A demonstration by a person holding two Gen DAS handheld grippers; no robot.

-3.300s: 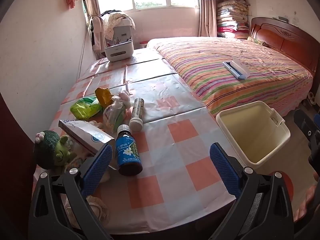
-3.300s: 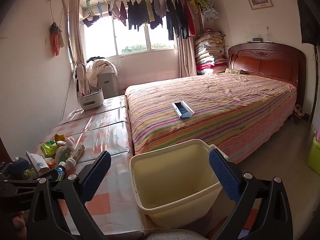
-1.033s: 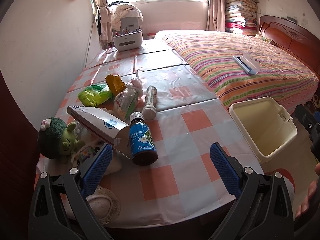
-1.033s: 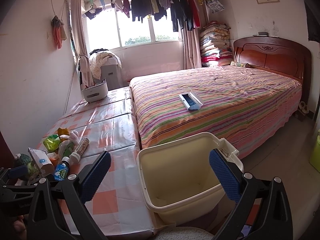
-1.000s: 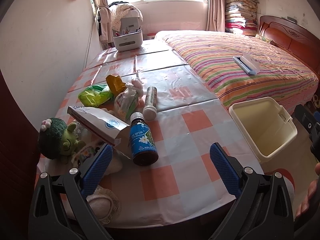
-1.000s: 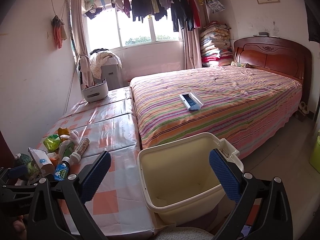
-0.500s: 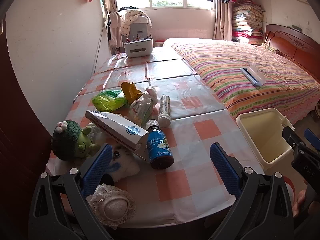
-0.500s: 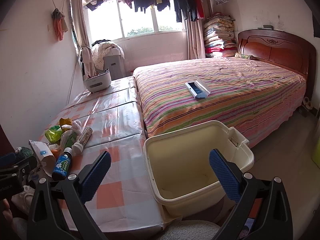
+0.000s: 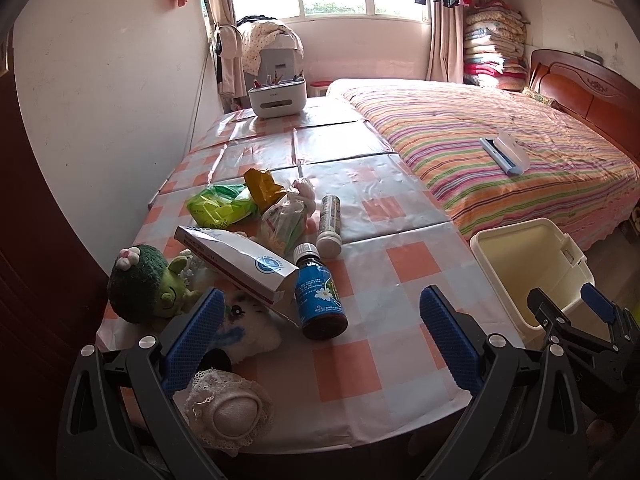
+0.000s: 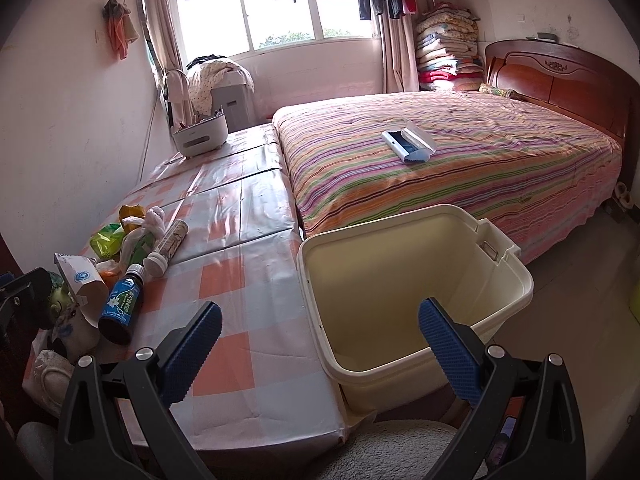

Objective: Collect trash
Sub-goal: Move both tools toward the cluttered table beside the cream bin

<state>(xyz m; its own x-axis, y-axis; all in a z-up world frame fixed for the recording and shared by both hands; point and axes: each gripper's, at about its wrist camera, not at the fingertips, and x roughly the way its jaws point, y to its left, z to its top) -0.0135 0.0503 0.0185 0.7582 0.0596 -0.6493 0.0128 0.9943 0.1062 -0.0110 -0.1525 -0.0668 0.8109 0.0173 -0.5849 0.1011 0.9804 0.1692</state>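
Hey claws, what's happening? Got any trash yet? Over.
Left claw open, empty. Right claw open, empty. Trash on table, bin empty. Nothing blocking.

A table (image 9: 408, 272) is set along the left wall, with a bed (image 9: 500, 160) directly to its right and a bin (image 9: 528, 264) placed off the table's near right corner. On the table's near left part a bottle (image 9: 320, 296) is laid beside a carton (image 9: 236, 264), with a tube (image 9: 330, 226) and bags (image 9: 220, 208) behind them. At the table's far end an organiser (image 9: 278, 98) is placed.
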